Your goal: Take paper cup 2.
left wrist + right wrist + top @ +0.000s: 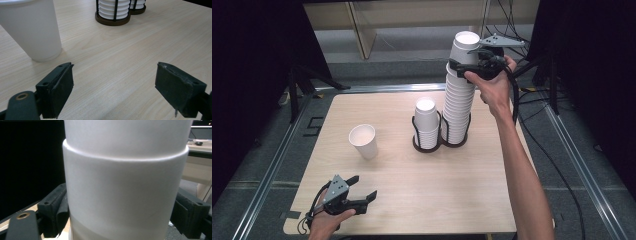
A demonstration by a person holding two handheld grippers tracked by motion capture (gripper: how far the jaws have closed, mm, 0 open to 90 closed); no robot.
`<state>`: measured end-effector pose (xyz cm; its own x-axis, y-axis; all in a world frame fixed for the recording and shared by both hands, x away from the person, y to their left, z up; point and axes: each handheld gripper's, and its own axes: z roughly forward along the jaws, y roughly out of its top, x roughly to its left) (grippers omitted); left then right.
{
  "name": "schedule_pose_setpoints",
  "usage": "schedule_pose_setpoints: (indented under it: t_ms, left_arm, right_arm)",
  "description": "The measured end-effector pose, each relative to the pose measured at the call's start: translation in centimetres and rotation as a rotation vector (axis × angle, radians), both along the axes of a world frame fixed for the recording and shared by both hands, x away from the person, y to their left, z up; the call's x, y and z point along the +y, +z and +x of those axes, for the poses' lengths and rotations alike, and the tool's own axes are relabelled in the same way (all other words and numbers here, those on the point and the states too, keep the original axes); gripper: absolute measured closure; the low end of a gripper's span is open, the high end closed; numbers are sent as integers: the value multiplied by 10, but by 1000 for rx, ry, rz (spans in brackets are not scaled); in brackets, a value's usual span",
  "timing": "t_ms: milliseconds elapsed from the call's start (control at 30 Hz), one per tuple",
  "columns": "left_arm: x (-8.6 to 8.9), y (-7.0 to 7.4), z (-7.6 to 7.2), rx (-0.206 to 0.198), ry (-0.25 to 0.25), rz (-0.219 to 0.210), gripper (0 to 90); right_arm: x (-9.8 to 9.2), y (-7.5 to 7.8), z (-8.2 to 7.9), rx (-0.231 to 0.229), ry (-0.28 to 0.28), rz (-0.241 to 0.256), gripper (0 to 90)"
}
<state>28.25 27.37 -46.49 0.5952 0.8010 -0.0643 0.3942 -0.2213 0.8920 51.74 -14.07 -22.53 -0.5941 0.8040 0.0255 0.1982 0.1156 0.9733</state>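
High view shows the right gripper point(469, 62) raised at the top of the tall stack point(458, 107) of paper cups, which stands in the right ring of a black holder point(439, 142). Its jaws sit on both sides of the upper cup point(464, 49), just under the rim. In the right gripper view the cup point(125, 190) fills the space between the two jaws and both pads seem to touch its wall, so I judge the gripper is clenched on this cup, not crushing it.

To do this step well, I think the squeeze should stay light, because thin paper dents easily. The lift should go straight up along the stack, so the cup below does not come along and the stack does not lean out of the holder.

The left gripper point(357, 192) rests low near the front edge of the table point(422, 200), with nothing in it. In the left gripper view its jaws stand wide apart over bare wood. A single cup point(32, 30) stands upright ahead of its left jaw, near but not touching. The short stack point(427, 122) is in the other ring, farther ahead.
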Motion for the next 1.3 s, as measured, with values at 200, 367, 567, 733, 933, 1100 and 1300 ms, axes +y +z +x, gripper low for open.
schedule_pose_setpoints:
  t_ms: [200,367,567,733,933,1100,1300]
  left_arm:
    - [-1,0,0,1,2,8,148]
    - [-1,0,0,1,-3,5,148]
    - [-1,0,0,3,-6,8,148]
    - [-1,-1,0,4,-9,10,148]
    - [-2,-1,0,9,-16,3,148]
    - [-1,-1,0,10,-23,15,148]
    - [-3,-2,0,7,-16,4,148]
  right_arm:
    - [0,8,-3,-16,1,9,172]
    - [-3,20,-8,-33,-2,32,177]
    - [-6,34,-14,-74,-13,54,178]
    - [-8,42,-17,-96,-18,85,180]
    - [-9,56,-22,-122,-13,110,180]
    - [-14,69,-33,-156,-2,120,180]
    - [-21,81,-55,-183,23,114,180]
